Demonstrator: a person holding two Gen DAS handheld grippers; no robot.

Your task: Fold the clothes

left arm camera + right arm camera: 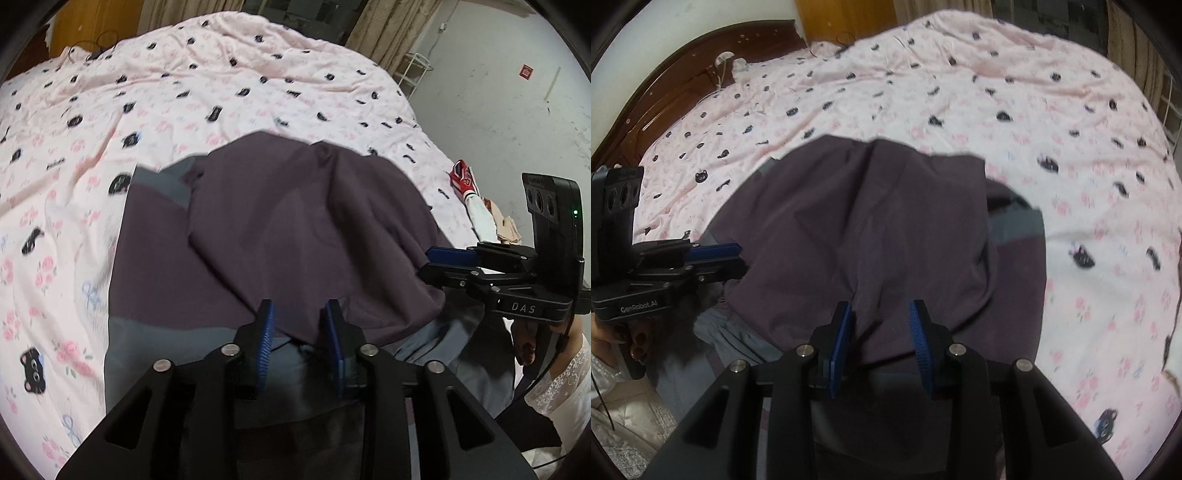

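The dark purple garment with grey panels lies on the pink patterned bedspread, its upper layer folded over and bunched at the near edge. The left gripper and the right gripper both hover at that near edge with jaws parted and nothing pinched between the pads, so each is released. The likely risk is that the loose folded layer slides or springs back off the garment, since nothing holds it, and a re-grasp at the garment's near edge may catch only one layer and drag the fold crooked
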